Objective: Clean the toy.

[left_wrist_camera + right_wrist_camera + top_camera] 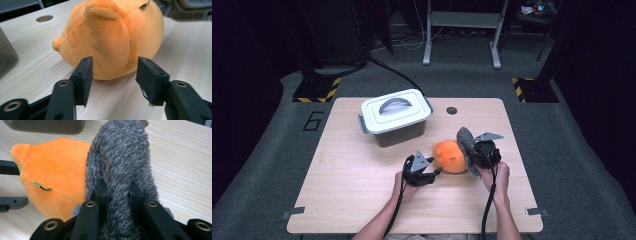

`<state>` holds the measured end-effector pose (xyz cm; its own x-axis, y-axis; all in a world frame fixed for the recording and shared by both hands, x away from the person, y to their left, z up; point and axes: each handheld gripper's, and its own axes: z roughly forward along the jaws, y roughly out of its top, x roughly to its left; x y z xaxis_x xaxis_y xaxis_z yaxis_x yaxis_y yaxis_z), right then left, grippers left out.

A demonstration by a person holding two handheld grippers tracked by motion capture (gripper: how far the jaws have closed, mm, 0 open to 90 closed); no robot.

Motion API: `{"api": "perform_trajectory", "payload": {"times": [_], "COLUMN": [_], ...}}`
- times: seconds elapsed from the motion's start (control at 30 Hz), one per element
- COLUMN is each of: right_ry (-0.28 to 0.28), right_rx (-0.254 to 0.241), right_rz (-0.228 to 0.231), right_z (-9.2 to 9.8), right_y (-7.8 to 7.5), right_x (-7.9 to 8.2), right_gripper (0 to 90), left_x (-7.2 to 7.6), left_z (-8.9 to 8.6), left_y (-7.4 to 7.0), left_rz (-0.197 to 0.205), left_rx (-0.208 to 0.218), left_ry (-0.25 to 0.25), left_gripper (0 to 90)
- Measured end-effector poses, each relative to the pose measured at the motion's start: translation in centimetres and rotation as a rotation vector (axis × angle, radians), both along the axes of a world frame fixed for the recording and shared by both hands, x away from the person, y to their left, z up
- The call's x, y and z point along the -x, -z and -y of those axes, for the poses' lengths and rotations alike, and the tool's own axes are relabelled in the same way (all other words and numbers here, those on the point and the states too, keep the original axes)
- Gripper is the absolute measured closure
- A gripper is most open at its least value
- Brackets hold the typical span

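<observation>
An orange plush toy (pixel 449 156) lies on the wooden table (pixel 352 190), right of centre. My left gripper (pixel 437 172) is at the toy's left side. In the left gripper view its jaws stand apart (pixel 113 68), open, with the orange plush toy (pixel 112 37) just beyond the tips and untouched by the pads. My right gripper (pixel 473 154) is at the toy's right side, shut on a grey fuzzy piece (pixel 465 144). In the right gripper view that grey fuzzy piece (pixel 120 152) rises from between the pinched jaws (pixel 117 188) and leans against the orange toy (pixel 55 175).
A grey bin with a white handled lid (pixel 396 117) stands at the back left of the table, its dark wall (pixel 6 55) at the left of the left gripper view. A small round hole (pixel 452 110) is in the tabletop behind the toy. Bare wood stretches left and forward.
</observation>
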<state>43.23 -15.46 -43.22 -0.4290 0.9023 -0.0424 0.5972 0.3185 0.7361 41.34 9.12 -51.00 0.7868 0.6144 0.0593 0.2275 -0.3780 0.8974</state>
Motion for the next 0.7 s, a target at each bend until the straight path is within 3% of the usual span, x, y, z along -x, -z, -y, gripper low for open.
{"api": "perform_trajectory", "payload": {"times": [0.1, 0.27, 0.4, 0.7], "right_ry": [0.002, -0.013, -0.022, -0.058], "right_rx": [-0.003, 0.000, -0.042, -0.104], "right_rz": [-0.004, 0.010, 0.020, 0.083], "right_z": [0.0, 0.0, 0.7, 1.8], "right_y": [0.0, 0.1, 0.0, -2.7], "right_x": [-0.1, -0.1, 0.1, 2.3], "right_gripper": [75.5, 75.8, 75.9, 75.8], "left_x": [0.0, -0.1, -0.4, -0.4], "left_z": [0.7, 1.4, 1.1, 0.3], "left_y": [0.1, 0.3, 0.1, -1.6], "left_rz": [0.028, 0.057, 0.015, -0.106], "left_rx": [-0.041, -0.071, -0.023, 0.109], "left_ry": [-0.010, -0.011, -0.008, 0.051], "left_gripper": [45.2, 64.1, 79.0, 81.5]}}
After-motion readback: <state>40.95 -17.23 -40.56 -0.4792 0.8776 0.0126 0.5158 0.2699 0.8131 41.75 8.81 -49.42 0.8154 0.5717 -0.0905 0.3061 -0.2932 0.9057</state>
